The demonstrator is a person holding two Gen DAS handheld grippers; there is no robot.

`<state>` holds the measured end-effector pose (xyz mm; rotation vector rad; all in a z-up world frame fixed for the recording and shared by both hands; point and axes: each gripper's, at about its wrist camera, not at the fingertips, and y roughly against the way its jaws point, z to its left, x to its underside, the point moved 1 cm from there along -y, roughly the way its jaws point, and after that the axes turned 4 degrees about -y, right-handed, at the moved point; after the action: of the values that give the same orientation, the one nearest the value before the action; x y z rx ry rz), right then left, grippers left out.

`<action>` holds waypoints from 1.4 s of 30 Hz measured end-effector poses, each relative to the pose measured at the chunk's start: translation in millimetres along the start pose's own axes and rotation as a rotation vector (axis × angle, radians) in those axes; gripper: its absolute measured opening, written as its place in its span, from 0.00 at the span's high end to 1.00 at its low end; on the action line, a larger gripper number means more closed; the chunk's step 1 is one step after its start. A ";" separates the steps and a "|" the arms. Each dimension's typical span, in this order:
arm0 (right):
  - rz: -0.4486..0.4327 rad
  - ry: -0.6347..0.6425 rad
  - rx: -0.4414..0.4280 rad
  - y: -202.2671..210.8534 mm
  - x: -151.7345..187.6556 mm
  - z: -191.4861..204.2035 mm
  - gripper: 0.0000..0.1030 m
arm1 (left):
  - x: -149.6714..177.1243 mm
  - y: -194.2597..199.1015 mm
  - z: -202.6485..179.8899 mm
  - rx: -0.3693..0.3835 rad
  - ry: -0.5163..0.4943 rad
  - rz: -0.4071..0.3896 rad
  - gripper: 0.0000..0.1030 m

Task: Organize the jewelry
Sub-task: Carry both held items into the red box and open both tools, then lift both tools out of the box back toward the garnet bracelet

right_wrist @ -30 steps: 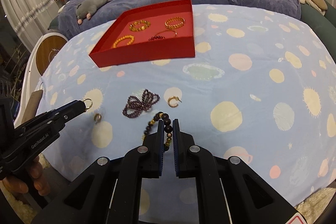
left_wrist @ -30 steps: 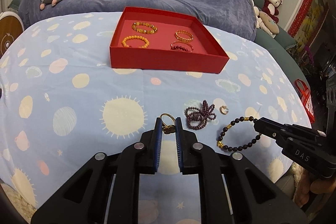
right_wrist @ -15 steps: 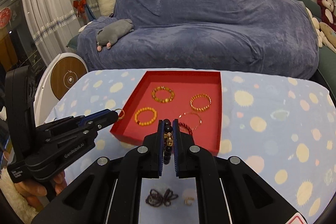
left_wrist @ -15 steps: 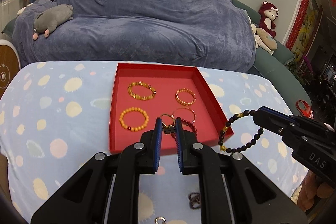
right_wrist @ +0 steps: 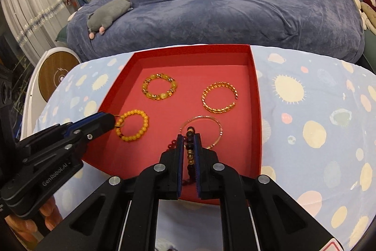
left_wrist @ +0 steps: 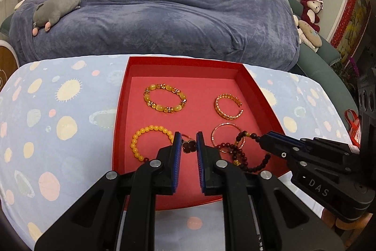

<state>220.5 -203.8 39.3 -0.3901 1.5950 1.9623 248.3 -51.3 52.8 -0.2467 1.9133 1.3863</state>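
A red tray (left_wrist: pixel 122 109) (right_wrist: pixel 256 109) on the patterned tablecloth holds a yellow-stone bracelet (left_wrist: pixel 164 98), a gold cuff (left_wrist: pixel 228 107), a yellow bead bracelet (left_wrist: pixel 141 140) and a thin ring-shaped bangle (left_wrist: pixel 223 131). My left gripper (left_wrist: pixel 188 145) is over the tray's near part, shut on a gold ring with a dark clover charm (left_wrist: pixel 188 146). My right gripper (right_wrist: pixel 188 144) is shut on a dark bead bracelet (right_wrist: pixel 190 147), which hangs over the tray by the thin bangle (right_wrist: pixel 204 131). The right gripper also shows in the left wrist view (left_wrist: pixel 265 141).
A blue-covered sofa (left_wrist: pixel 176 15) with a grey plush (left_wrist: pixel 56 8) stands behind the table. More soft toys (left_wrist: pixel 310 8) sit at the right. A round wood-faced device (right_wrist: pixel 56 77) stands at the table's left.
Both grippers have carried their pieces from the tablecloth forward to over the red tray and lowered toward its floor. The loose jewelry on the cloth has dropped out of view.
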 end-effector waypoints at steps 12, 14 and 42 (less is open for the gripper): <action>-0.095 0.055 0.044 51.0 18.5 1.9 0.56 | 23.0 29.0 -1.3 -0.048 0.003 -0.042 0.51; -0.093 0.048 0.037 58.8 27.0 2.0 0.56 | 29.2 36.5 -1.6 -0.047 0.005 -0.044 0.51; 0.088 -0.060 0.062 88.4 174.0 -17.7 0.56 | 156.0 78.7 -15.7 -0.063 0.060 0.092 0.51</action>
<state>27.6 -188.5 8.1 -0.2381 1.6559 1.9648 88.5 6.7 9.5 -0.2365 1.9533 1.5174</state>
